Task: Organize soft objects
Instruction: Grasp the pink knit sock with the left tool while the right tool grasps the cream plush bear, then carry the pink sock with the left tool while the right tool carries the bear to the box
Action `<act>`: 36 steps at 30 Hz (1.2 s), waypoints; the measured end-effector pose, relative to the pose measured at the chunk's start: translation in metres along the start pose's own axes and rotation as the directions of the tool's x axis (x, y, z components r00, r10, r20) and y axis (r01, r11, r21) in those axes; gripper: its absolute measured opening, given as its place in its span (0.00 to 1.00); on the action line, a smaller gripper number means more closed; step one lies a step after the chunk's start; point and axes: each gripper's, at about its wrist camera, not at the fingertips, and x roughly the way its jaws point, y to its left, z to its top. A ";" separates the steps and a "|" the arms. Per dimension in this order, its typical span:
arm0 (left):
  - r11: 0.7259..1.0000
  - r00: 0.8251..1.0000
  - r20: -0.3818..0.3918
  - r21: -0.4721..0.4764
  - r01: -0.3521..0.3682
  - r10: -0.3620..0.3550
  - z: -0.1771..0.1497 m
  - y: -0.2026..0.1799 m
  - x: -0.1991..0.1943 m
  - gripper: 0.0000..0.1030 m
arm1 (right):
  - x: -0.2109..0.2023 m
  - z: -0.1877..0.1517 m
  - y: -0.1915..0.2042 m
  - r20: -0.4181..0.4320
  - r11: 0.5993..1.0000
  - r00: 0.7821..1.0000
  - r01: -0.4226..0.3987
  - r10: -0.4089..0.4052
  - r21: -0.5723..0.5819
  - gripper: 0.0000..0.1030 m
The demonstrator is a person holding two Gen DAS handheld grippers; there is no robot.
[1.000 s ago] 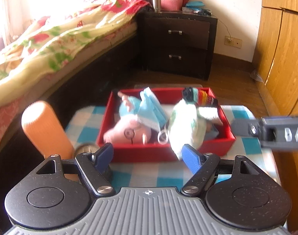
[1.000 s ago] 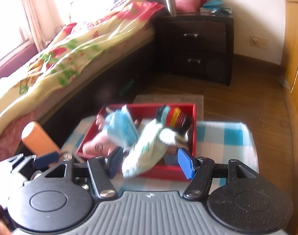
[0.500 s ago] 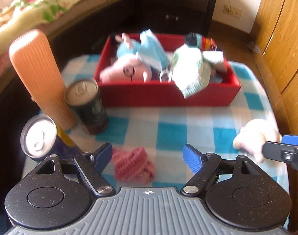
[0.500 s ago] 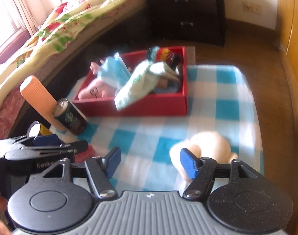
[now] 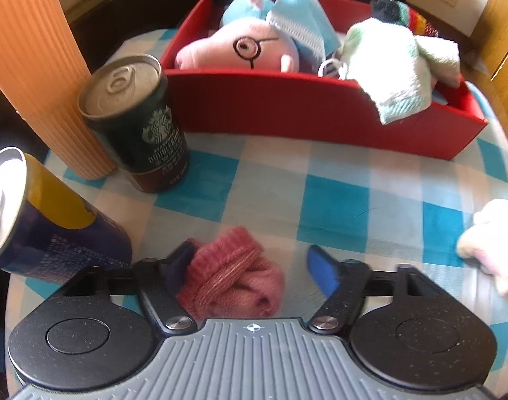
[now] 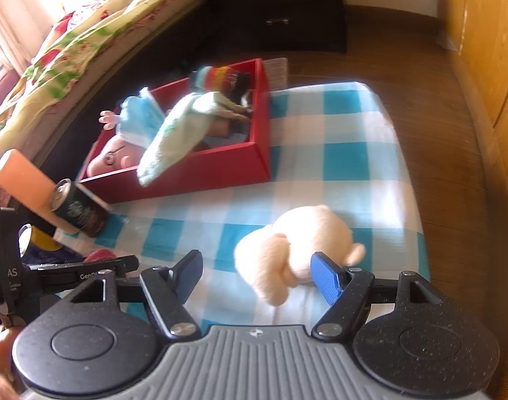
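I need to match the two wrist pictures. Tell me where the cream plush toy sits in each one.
Left wrist: cream plush toy at the right edge, partly cut off.
Right wrist: lower centre, just ahead of the open right gripper.
Shared landmark: the red box.

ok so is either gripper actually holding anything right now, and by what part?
Nothing held. The left gripper is open around the pink knit item; the right gripper is open around the cream plush.
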 end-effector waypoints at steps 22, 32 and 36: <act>0.973 0.976 -0.012 0.081 0.218 -0.218 -0.023 -0.019 -0.042 0.41 | 0.067 0.008 -0.019 -0.096 0.965 0.995 0.013 0.012 0.260 0.57; 0.970 0.975 -0.022 0.098 0.223 -0.222 -0.026 -0.018 -0.041 0.42 | 0.072 0.017 -0.029 -0.111 0.940 0.994 0.015 0.024 0.340 0.61; 0.970 0.977 -0.016 0.117 0.215 -0.215 -0.027 -0.022 -0.043 0.42 | 0.072 0.019 -0.029 -0.089 0.942 0.996 0.010 0.021 0.336 0.61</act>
